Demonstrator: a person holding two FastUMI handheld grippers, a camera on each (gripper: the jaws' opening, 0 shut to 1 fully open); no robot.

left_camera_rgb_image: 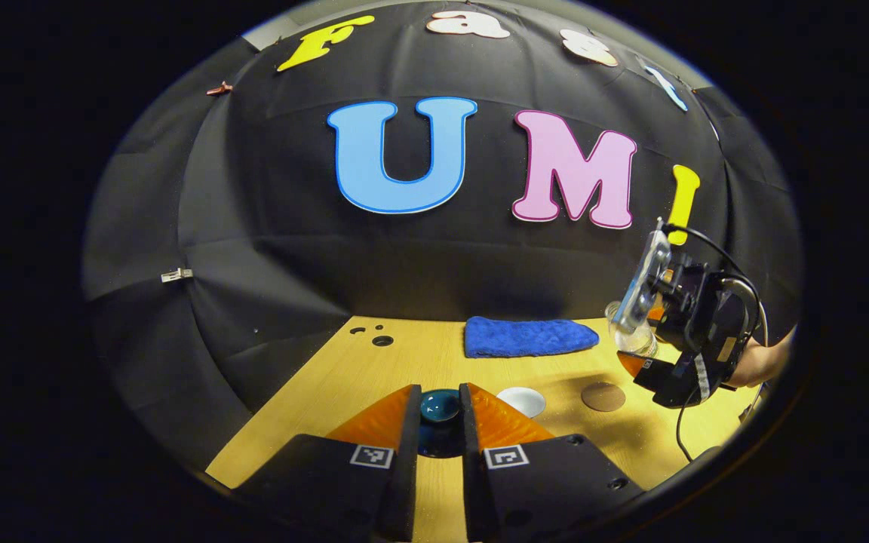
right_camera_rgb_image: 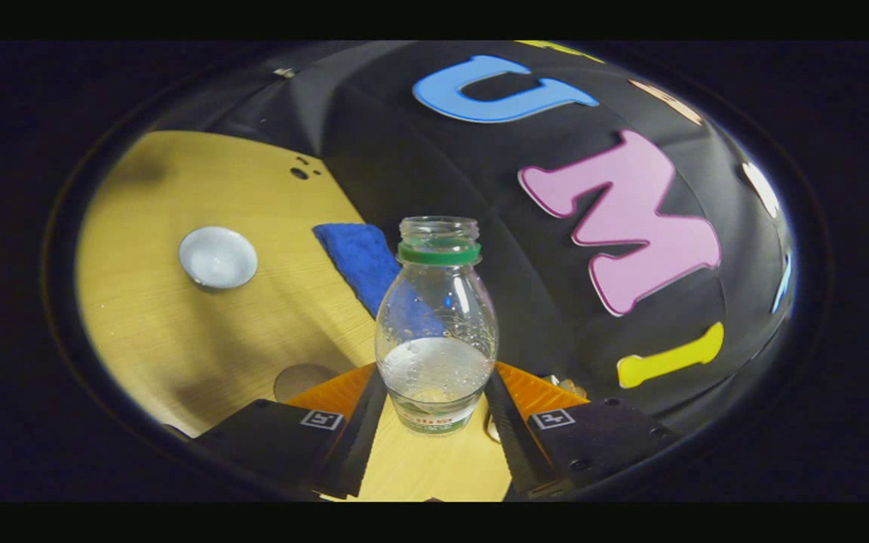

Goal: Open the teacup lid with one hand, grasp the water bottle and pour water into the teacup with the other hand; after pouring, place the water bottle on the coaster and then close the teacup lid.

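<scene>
Pale wood-grain table bears a folded blue terry cloth; right gripper pinches the clear, uncapped water bottle, lifted and tilted; left gripper clamps the glossy teal lid; white round teacup sits beside a flat brown coaster.

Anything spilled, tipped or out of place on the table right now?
Nothing stands out. The water bottle sits between the right gripper fingers, no puddle shows, and the blue cloth lies flat.

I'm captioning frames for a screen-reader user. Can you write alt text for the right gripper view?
The right hand-held gripper clamps an uncapped water bottle, part full. Beyond it on the wooden table lie a blue cloth, an open white teacup and a round coaster.
</scene>
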